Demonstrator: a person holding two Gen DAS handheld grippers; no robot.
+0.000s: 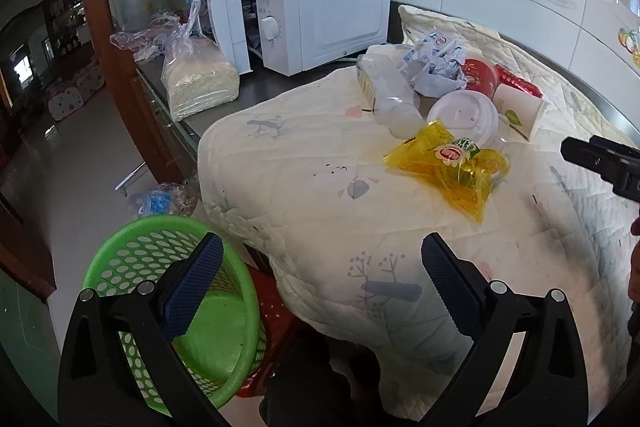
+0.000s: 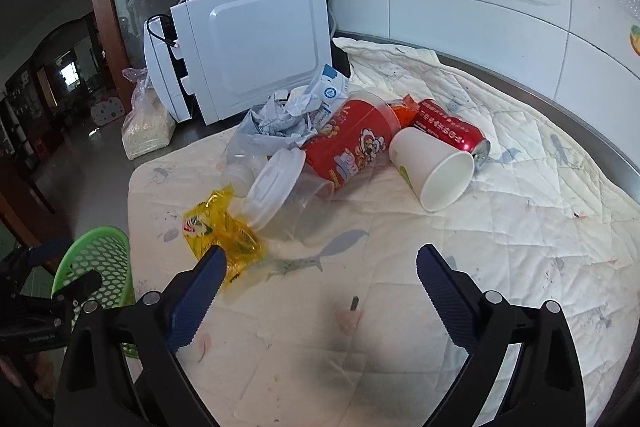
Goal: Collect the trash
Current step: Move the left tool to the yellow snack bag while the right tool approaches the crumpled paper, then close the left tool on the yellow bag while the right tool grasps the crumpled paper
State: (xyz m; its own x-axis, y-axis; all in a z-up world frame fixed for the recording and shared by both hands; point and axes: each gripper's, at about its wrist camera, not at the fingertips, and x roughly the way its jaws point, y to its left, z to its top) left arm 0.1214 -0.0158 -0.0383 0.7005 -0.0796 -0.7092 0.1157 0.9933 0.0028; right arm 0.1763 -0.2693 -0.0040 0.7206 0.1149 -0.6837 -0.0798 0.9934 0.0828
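Note:
A pile of trash lies on a white quilted cloth [image 2: 440, 287]: a yellow snack wrapper [image 1: 452, 167] [image 2: 224, 231], a white plastic lid [image 1: 464, 115] [image 2: 272, 183], a red-labelled clear tub [image 2: 352, 147], a white paper cup [image 1: 520, 109] [image 2: 436, 169], a red can [image 2: 452, 129], crumpled paper [image 1: 436, 63] [image 2: 280, 119] and a clear bottle [image 1: 392, 103]. A green perforated basket [image 1: 224, 331] [image 2: 100, 263] stands below the counter's left edge. My left gripper [image 1: 322, 263] is open and empty over the cloth's corner and the basket. My right gripper [image 2: 320, 279] is open and empty above the cloth, near the wrapper.
A white microwave [image 1: 320, 3] [image 2: 248, 43] stands at the back with its door ajar. A plastic bag of grain [image 1: 200, 79] [image 2: 146, 123] sits left of it. A tiled wall [image 2: 480, 7] runs behind. A red stool [image 1: 276, 303] stands under the basket.

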